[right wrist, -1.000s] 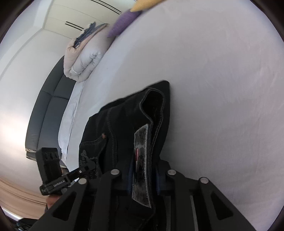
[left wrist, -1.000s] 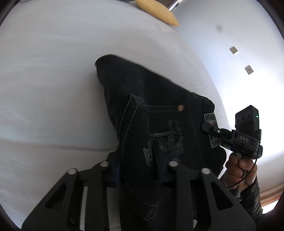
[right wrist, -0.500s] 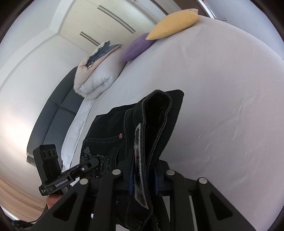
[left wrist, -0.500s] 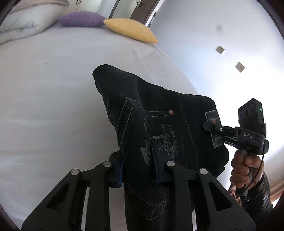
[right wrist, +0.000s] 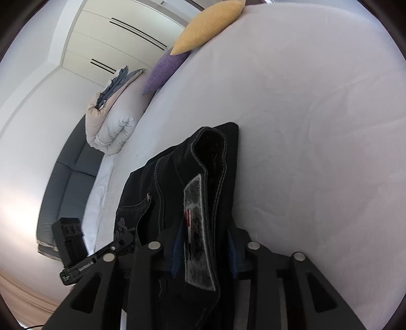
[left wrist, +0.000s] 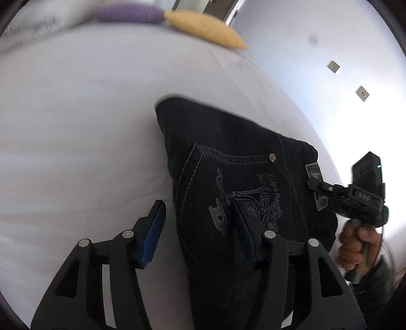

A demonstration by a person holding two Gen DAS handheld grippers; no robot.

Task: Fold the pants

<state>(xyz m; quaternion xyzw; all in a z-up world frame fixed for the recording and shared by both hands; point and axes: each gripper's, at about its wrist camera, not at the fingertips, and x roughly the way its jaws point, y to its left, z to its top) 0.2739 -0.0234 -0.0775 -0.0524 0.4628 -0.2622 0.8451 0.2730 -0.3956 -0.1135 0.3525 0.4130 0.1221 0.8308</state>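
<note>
We see the black pants (left wrist: 243, 177) on the bed (left wrist: 76, 127) between our left tool (left wrist: 200, 228) fingers, just spread apart, pads clear, right tool (right wrist: 205, 248) jaws just loosened around the waistband.

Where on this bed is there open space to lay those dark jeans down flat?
The white bed sheet lies bare between the jeans and the yellow pillow and purple pillow. In the right wrist view, the sheet right of the jeans is bare too. It is crowded around the left gripper and right gripper.
</note>
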